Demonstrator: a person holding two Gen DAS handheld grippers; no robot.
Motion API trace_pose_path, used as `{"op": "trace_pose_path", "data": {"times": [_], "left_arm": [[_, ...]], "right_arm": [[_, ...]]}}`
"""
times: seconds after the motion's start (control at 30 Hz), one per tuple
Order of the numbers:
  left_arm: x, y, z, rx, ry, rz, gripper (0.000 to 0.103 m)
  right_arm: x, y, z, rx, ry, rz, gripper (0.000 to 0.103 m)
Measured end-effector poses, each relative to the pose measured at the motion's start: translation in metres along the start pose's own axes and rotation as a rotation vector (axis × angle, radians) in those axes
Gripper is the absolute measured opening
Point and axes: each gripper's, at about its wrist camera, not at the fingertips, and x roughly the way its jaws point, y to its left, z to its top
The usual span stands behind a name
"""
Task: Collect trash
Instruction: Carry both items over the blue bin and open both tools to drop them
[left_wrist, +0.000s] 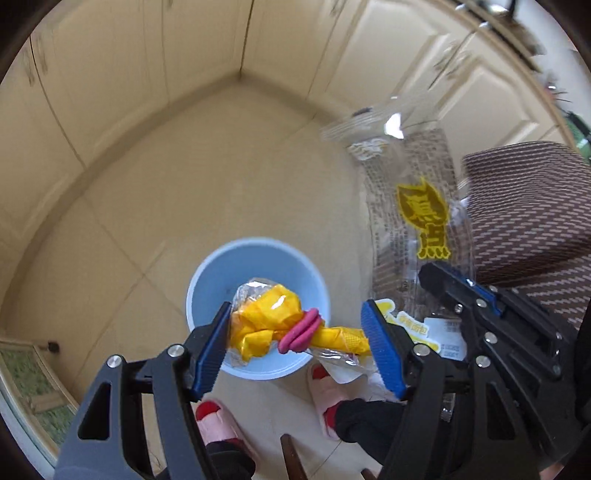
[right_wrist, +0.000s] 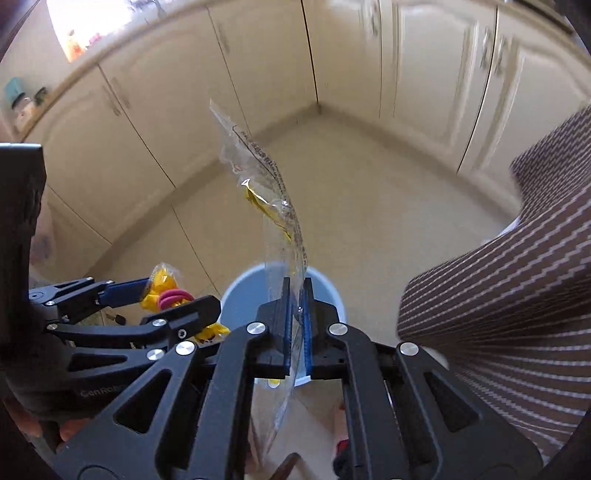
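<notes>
A light blue bin (left_wrist: 207, 280) stands on the tiled floor below both grippers; it also shows in the right wrist view (right_wrist: 240, 295). My left gripper (left_wrist: 295, 332) holds a crumpled yellow wrapper bundle (left_wrist: 266, 321) bound with a pink band (left_wrist: 301, 332) between its blue pads, right above the bin mouth. The jaws stand wide with the bundle spanning them. My right gripper (right_wrist: 297, 314) is shut on a clear plastic wrapper with yellow print (right_wrist: 273, 206), also in the left wrist view (left_wrist: 413, 206), held upright over the bin.
Cream cabinet doors (right_wrist: 184, 92) line the room corner behind the bin. A brown striped cloth surface (right_wrist: 498, 314) juts in at the right. The person's feet in pink slippers (left_wrist: 325, 391) stand beside the bin.
</notes>
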Motion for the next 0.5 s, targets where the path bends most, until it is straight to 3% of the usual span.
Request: {"op": "trace_pose_path", "data": {"times": [0.17, 0.33, 0.5], "left_arm": [[0.063, 0.024, 0.01, -0.062, 0.09, 0.001, 0.07], [0.089, 0.042, 0.006, -0.138, 0.136, -0.046, 0.074], [0.092, 0.056, 0.018, -0.203, 0.147, -0.027, 0.075]], "right_arm": [[0.072, -0.008, -0.004, 0.055, 0.105, -0.004, 0.005], [0.111, -0.013, -0.011, 0.084, 0.166, -0.009, 0.005], [0.133, -0.012, -0.017, 0.11, 0.202, -0.005, 0.005]]}}
